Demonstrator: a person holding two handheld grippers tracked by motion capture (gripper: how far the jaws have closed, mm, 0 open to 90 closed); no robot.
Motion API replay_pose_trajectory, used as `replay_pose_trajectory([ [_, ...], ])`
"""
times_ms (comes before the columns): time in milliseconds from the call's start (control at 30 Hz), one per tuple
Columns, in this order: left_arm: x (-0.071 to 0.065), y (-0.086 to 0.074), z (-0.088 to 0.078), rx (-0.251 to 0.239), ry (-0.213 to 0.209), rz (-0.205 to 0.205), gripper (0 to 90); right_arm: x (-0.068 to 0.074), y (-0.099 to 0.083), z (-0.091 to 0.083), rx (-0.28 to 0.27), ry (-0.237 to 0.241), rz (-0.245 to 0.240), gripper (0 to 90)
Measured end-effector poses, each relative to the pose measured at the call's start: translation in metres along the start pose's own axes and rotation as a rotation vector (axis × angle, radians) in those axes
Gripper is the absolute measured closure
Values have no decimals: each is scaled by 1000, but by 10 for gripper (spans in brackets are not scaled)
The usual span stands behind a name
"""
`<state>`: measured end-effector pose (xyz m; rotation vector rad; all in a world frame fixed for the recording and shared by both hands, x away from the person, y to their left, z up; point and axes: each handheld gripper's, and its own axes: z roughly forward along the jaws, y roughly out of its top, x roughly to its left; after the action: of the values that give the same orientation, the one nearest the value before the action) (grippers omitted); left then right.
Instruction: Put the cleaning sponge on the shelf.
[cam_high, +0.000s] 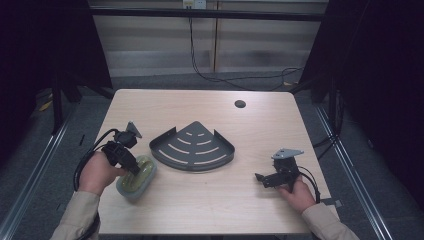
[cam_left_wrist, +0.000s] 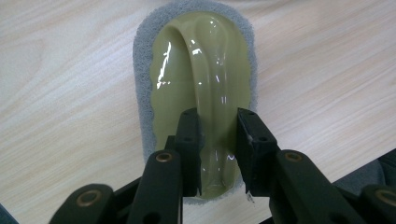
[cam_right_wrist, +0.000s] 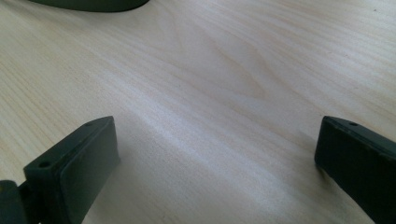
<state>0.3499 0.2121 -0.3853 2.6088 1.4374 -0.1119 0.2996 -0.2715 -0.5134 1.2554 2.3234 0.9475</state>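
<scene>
Left gripper clamped on olive handle of scrubbing sponge, left of corner shelf. Right gripper wide open, empty, right of shelf.

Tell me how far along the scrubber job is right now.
Done: the left gripper has shut on the olive scrubber's handle. In hand: holding it near the dark corner rack. Left: likely any scrubbing of the rack; the right gripper rests open on the table.

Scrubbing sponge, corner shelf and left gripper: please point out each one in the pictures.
scrubbing sponge (cam_left_wrist: 175, 79), left gripper view, on its olive plastic top.
corner shelf (cam_high: 195, 145), high view, on its slotted floor.
left gripper (cam_left_wrist: 218, 149), left gripper view, between its fingertips.
</scene>
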Motion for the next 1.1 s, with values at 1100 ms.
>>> replay_pose_trajectory([
  [1100,-5,42,-41,-33,8,39,721,0,0,0,-3,-1,-1,0],
])
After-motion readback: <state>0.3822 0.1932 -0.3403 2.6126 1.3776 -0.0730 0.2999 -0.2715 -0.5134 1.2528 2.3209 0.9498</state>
